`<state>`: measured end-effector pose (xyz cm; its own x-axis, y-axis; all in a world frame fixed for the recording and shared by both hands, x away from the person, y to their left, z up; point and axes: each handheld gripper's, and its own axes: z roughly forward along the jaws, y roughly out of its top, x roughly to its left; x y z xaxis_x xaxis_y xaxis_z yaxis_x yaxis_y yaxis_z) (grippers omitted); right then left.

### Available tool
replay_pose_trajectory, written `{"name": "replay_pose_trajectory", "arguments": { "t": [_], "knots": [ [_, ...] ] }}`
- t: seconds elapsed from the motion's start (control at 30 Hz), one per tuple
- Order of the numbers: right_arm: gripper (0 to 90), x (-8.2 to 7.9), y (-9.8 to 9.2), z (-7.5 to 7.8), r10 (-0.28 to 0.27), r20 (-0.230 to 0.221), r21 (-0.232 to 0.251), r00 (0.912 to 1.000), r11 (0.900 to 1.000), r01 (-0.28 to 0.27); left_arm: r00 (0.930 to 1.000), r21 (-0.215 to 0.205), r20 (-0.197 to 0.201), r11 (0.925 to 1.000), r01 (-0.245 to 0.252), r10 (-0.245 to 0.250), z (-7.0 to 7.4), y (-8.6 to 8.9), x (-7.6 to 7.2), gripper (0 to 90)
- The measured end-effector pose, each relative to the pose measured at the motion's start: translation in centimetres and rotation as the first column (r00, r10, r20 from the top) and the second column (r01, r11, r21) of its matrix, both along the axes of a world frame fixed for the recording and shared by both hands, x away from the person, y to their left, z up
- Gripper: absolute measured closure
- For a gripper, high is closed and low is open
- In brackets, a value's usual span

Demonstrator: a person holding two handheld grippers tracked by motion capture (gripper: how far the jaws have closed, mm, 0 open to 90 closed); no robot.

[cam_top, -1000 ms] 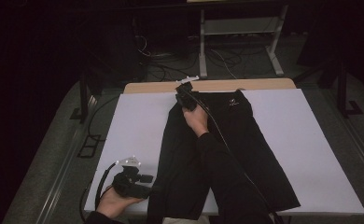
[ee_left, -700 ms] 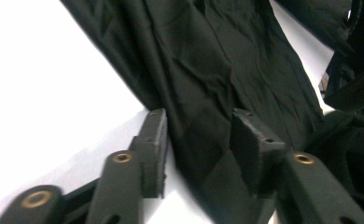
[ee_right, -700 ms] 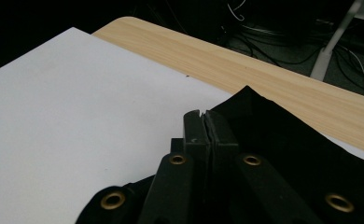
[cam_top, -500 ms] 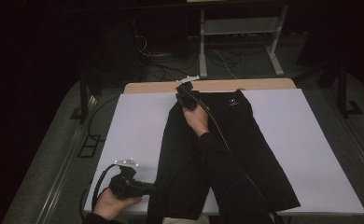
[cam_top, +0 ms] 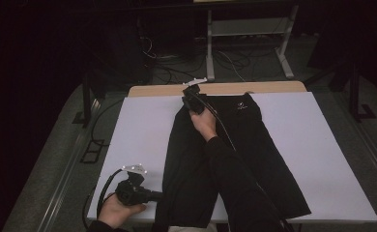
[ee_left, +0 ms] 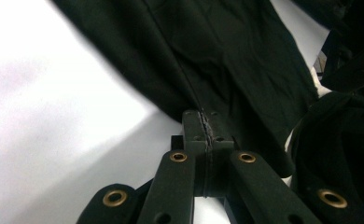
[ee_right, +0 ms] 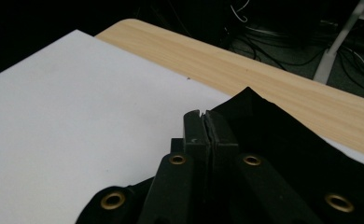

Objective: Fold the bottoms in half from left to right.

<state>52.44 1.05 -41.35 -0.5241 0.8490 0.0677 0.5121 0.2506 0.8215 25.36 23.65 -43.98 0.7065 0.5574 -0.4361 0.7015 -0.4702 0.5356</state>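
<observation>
On a white sheet [cam_top: 138,125] that covers most of a pale wooden table [cam_top: 273,88] lies a pair of black trousers [cam_top: 268,154], spread flat with the waistband at the far edge and the two legs fanning toward the near edge. The cloth is matte and soft-looking, with shallow wrinkles and a long seam running down one leg; a small pale logo marks the waistband. The left gripper [cam_top: 158,196] sits low at the near left of the table, held in a hand [cam_top: 116,212], its black plastic jaws lying level and pointing at the hem of the left trouser leg. In the left gripper view its jaws have just been closing and now stand pressed together, with a thin edge of the black cloth caught between their tips where the hem meets the white sheet. The right gripper [cam_top: 190,93] is far up the table at the waistband's left corner, its sleeve-covered forearm resting along the trousers. In the right gripper view its jaws are squeezed tight with the pointed corner of the waistband just beside their tips, pinched between them as far as can be told. Brass-coloured rivets dot the smooth, flat jaw arms of both grippers. Beyond the table, tangled cables [cam_top: 177,72] lie on a dark floor beside a white metal frame [cam_top: 249,29].
</observation>
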Motion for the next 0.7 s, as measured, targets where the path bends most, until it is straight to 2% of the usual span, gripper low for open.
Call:
{"name": "replay_pose_trajectory", "arguments": {
  "t": [0.23,0.53,0.7],
  "knots": [
    [87.1,0.5,-1.6,1.7,-0.02,0.019,0.034,0.9996,0.999,0.019,0.9995,-0.01,0.019,0.9996,0.025,-0.025,0.8,-0.5,-0.3,88.6],
    [87.0,1.1,-4.6,3.0,-0.057,-0.008,0.065,0.9983,0.996,0.057,0.9986,-0.035,0.02,0.9982,0.049,-0.049,1.4,-1.3,-0.6,88.7],
    [87.0,1.1,-5.7,3.4,-0.062,-0.004,0.071,0.9981,0.996,0.062,0.9966,-0.059,0.041,0.9955,0.074,-0.072,2.4,-2.0,-0.8,88.6]
  ]
}}
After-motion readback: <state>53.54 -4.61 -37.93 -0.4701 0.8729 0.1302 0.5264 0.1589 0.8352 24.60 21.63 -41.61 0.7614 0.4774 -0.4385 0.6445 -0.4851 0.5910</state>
